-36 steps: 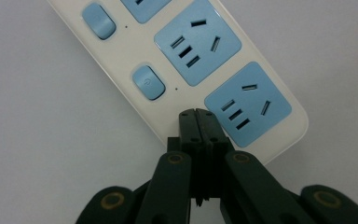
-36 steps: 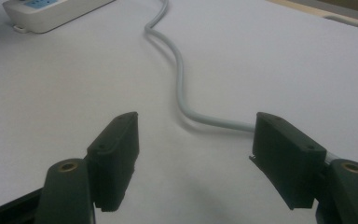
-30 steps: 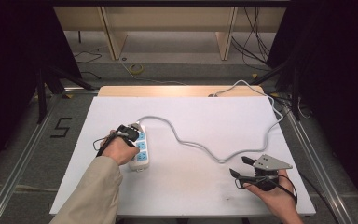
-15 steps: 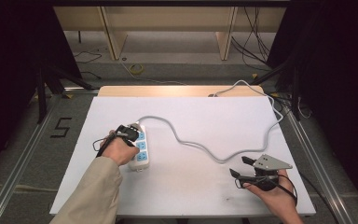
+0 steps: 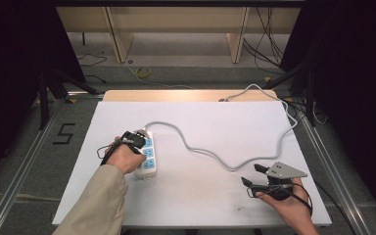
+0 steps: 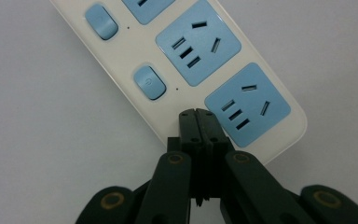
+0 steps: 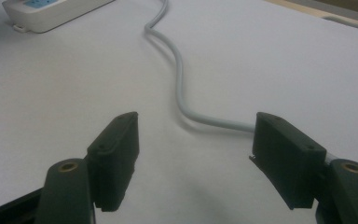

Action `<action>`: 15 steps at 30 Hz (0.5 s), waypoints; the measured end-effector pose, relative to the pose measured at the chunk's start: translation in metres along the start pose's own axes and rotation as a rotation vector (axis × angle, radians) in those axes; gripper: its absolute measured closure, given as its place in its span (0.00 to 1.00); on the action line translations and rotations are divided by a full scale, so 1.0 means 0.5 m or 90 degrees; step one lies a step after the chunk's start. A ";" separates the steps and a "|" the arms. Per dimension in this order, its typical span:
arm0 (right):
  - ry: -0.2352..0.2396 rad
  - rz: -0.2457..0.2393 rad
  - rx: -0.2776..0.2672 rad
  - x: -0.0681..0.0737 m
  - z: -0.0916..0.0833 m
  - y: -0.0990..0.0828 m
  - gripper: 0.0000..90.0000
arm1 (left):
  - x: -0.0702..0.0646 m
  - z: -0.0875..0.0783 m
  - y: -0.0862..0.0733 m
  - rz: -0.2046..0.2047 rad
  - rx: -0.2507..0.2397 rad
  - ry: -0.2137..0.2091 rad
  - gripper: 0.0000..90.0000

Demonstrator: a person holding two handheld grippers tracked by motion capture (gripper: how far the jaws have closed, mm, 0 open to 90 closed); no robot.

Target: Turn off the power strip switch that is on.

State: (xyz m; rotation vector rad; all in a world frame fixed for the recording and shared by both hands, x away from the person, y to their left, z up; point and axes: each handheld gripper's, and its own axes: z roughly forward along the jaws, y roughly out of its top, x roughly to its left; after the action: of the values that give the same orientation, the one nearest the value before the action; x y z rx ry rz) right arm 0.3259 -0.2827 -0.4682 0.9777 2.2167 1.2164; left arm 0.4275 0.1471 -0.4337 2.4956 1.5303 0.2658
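Left gripper view showed the left gripper (image 6: 199, 114) clenched empty, tips probably touching the power strip (image 6: 182, 70); pressing its switch at 11 o'clock needed squareness, while the right gripper (image 7: 196, 154) sat released.

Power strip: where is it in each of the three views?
High view: power strip left of centre on the white table, under the left gripper.
Left gripper view: power strip running from top to lower right, shut jaws over its end.
Right gripper view: top left corner.
Shared landmark: its grey cable.
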 end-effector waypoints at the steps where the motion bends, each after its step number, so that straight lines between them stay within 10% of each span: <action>1: 0.000 0.000 0.000 0.000 0.000 0.000 0.36 | 0.000 0.000 0.000 0.001 0.001 -0.001 1.00; 15: -0.001 0.001 0.000 0.000 -0.001 0.001 0.36 | 0.008 -0.007 -0.003 0.002 -0.011 -0.002 1.00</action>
State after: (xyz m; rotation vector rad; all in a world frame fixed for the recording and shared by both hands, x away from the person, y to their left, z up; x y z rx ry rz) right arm 0.3257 -0.2827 -0.4677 0.9795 2.2156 1.2165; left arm 0.4271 0.1519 -0.4305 2.4844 1.5166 0.2731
